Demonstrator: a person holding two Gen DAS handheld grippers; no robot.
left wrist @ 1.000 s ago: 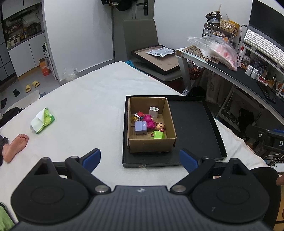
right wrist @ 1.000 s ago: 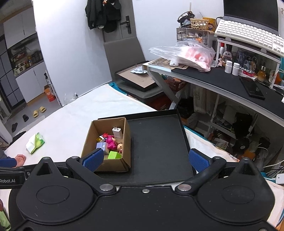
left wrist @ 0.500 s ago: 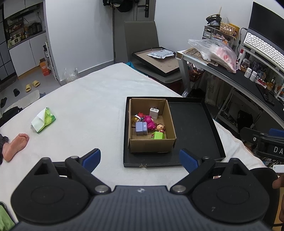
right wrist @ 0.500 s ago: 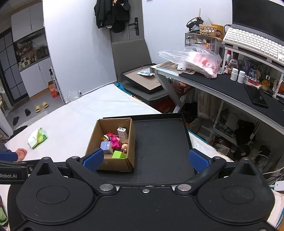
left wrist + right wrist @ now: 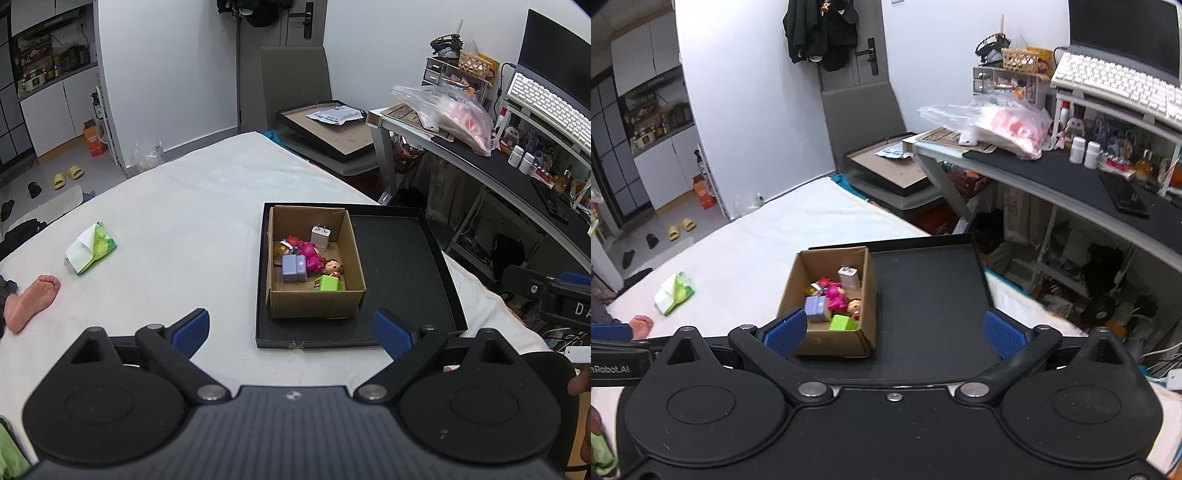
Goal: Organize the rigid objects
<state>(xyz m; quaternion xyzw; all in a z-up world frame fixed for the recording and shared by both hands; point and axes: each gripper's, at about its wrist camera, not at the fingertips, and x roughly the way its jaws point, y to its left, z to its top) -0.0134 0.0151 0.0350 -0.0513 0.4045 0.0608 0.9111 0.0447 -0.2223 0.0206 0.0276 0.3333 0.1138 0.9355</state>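
A: Cardboard box [image 5: 316, 302] is sitting in the left part of the black tray [image 5: 399, 266], and the tray is lying on the white bed cover [image 5: 184, 221]. The box is lying ahead of both tools, touching neither.

B: And the left gripper [image 5: 291, 326]?

A: It's hovering just short of the tray's near edge, blue fingertips [image 5: 192, 326] spread wide, nothing between them. The box is showing dead centre between the tips, a little further on.

B: What's lying in the box?

A: A white charger [image 5: 320, 237] is standing against the far wall, a pink toy [image 5: 309, 254] is lying in the middle, a lilac block [image 5: 293, 268] is sitting beside it, and a small doll [image 5: 332, 266] and a green block [image 5: 328, 283] are resting by the near wall.

B: The right gripper [image 5: 894, 332]?

A: Also spread wide and holding nothing. From its view the box [image 5: 827, 295] is sitting ahead and to the left, its near corner showing just behind the left blue fingertip [image 5: 785, 330], and bare tray [image 5: 923, 302] is filling the gap.

B: Anything else on the bed?

A: A green tissue pack [image 5: 90, 252] is lying well to the left, and a bare foot [image 5: 29, 299] is resting at the left edge.
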